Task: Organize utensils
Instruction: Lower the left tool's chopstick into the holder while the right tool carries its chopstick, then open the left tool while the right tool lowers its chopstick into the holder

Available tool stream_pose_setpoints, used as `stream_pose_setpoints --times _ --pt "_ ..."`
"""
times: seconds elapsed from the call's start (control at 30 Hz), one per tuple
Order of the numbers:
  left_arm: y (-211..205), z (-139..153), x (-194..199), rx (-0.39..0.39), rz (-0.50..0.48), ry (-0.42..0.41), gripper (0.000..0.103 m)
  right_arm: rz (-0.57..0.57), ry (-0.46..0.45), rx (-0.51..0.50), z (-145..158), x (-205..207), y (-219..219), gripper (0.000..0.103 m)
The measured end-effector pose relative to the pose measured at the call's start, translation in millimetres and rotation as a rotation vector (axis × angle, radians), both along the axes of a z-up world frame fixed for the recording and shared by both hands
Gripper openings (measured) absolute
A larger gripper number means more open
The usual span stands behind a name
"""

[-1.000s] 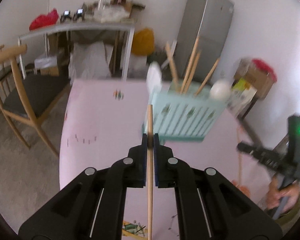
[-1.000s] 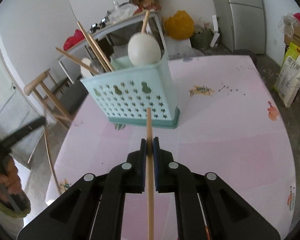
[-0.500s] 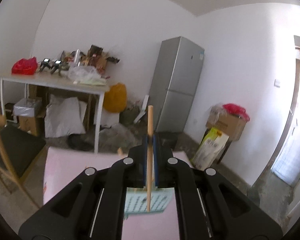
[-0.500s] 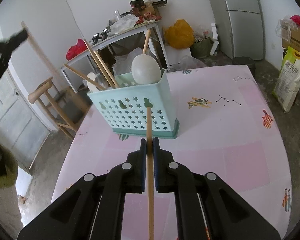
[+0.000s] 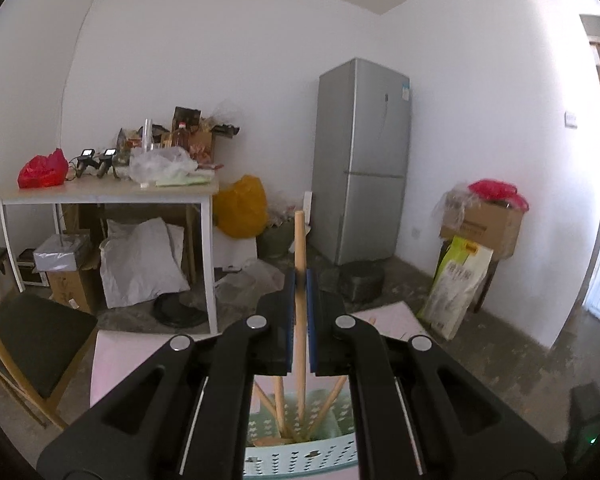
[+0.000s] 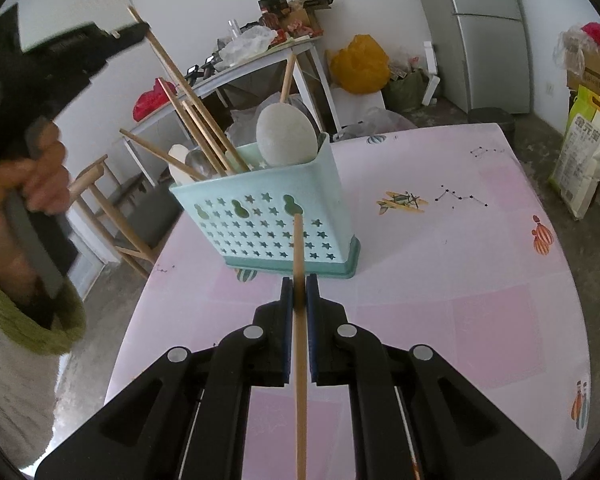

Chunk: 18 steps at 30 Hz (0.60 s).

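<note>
Both grippers, L & R, clamp chopsticks lengthwise (tips pointing fwd); L's above caddy.

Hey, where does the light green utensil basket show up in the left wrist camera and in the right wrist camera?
Left wrist view: the utensil basket sits at the bottom centre, seen from above, partly hidden behind the gripper's fingers.
Right wrist view: it stands on the pink table, centre-left, just beyond the chopstick's tip.
Shared landmark: the grey fridge, right of centre in the left view, top right in the right view.

Black fingers with blue pads, 4 silver screws; green-cuffed white sleeve.
</note>
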<state>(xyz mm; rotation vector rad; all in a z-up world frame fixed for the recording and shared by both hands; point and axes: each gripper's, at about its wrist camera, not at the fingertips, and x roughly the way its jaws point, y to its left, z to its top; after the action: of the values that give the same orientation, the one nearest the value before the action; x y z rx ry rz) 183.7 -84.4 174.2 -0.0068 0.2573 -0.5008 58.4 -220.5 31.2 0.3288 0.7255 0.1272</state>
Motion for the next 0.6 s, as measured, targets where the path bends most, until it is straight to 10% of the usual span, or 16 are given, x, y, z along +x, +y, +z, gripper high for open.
stream_pose_setpoints --times 0.6 --pt "17.1 -41.0 10.8 -0.001 -0.053 0.129 0.017 -0.007 0.018 -0.016 -0.2 -0.3 0.0 0.007"
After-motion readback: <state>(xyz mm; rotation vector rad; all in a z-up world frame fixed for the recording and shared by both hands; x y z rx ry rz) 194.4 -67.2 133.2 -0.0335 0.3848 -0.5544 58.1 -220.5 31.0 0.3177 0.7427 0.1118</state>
